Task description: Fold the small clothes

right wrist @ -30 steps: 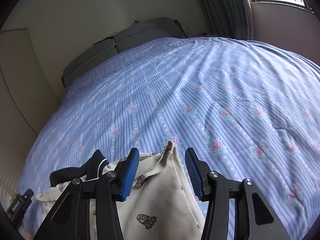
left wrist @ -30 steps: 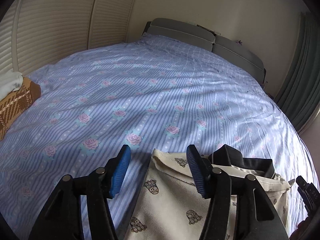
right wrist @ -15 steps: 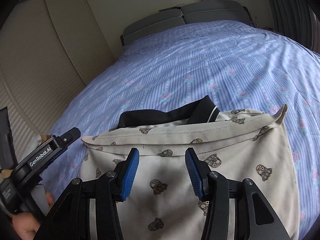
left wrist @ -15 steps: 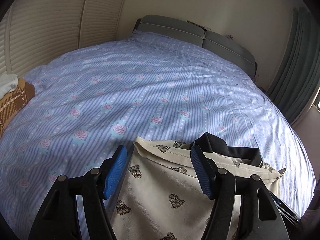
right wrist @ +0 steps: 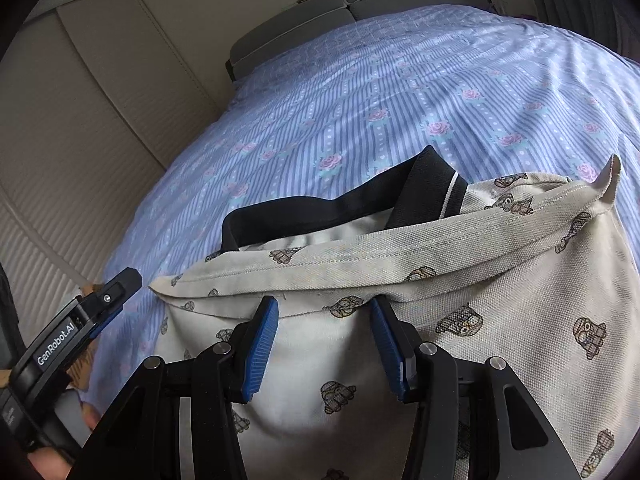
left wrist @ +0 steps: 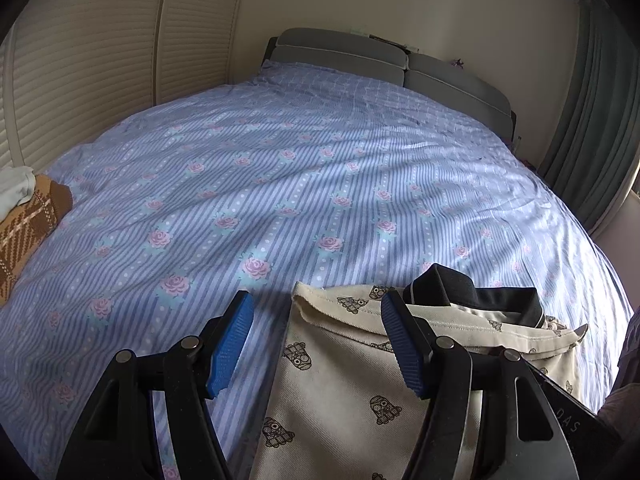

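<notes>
A cream polo shirt [right wrist: 500, 280] with small cartoon prints and a black collar [right wrist: 320, 204] lies folded on the blue striped floral bed sheet [left wrist: 280, 184]. My right gripper [right wrist: 324, 312] hovers open over the shirt's middle, just short of the hemmed edge folded across it, with nothing pinched. My left gripper [left wrist: 316, 312] stands open at the shirt's [left wrist: 340, 380] left side. The near left corner of the fabric lies between its blue pads [left wrist: 230, 344] without being pressed. In the right wrist view the left gripper's black body [right wrist: 80, 320] shows at the lower left, held by a hand [right wrist: 48, 464].
A brown plaid garment [left wrist: 24, 232] with a pale cloth [left wrist: 16, 188] on it lies at the bed's left edge. A grey headboard [left wrist: 384, 60] closes the far end. Louvred doors [left wrist: 80, 80] run along the left, and a green curtain [left wrist: 592, 92] hangs on the right.
My right gripper has swung left, from the shirt's right corner to above its middle. The left gripper has hardly shifted and stays over the left edge.
</notes>
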`<action>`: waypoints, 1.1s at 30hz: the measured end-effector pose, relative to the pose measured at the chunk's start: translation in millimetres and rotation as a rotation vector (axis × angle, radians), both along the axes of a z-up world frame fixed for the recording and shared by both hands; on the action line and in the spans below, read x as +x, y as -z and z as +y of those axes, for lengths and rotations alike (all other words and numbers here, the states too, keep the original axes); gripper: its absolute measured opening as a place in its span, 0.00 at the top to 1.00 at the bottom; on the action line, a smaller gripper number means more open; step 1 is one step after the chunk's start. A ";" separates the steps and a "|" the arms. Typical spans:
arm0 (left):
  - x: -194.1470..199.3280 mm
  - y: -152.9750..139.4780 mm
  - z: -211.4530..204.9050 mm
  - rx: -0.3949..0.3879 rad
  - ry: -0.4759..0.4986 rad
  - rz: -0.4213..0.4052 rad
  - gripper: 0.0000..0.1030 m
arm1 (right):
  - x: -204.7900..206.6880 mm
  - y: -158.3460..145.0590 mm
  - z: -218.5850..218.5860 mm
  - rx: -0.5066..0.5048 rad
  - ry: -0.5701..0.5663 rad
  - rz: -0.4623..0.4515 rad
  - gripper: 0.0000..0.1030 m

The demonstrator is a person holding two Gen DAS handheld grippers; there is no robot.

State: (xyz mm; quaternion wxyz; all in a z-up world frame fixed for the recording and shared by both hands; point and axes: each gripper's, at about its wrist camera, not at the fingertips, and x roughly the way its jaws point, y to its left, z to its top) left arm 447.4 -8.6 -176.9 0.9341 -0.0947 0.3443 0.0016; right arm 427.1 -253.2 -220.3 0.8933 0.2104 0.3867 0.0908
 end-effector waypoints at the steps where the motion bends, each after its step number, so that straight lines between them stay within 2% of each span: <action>1: 0.1 0.3 0.1 -0.003 0.002 -0.002 0.36 | 2.2 -3.3 -0.2 -0.005 0.005 -0.012 0.52; 6: 0.6 -0.1 -2.8 0.009 0.010 -0.016 0.36 | 24.8 -18.0 2.8 -0.052 0.007 -0.058 0.52; 14: 4.0 5.6 -4.5 0.012 0.016 -0.007 0.36 | 60.7 -21.8 -5.3 -0.091 0.037 -0.053 0.52; 19: 4.5 5.1 -2.6 0.024 0.008 -0.013 0.36 | 46.1 -29.9 -10.9 -0.075 0.043 -0.085 0.52; 25: 4.0 3.4 3.4 0.047 -0.012 -0.025 0.36 | 19.7 -23.5 -4.0 -0.043 0.016 -0.066 0.52; 29: 6.0 6.0 12.0 0.041 -0.028 -0.015 0.36 | 20.1 -16.1 7.7 -0.034 -0.004 -0.050 0.54; 31: 6.7 5.7 17.2 0.035 -0.041 -0.016 0.36 | 23.6 -13.6 11.7 -0.014 -0.015 -0.045 0.59; 33: 7.5 5.7 21.8 0.023 -0.050 -0.016 0.36 | 29.8 -10.5 14.2 0.002 -0.026 -0.029 0.76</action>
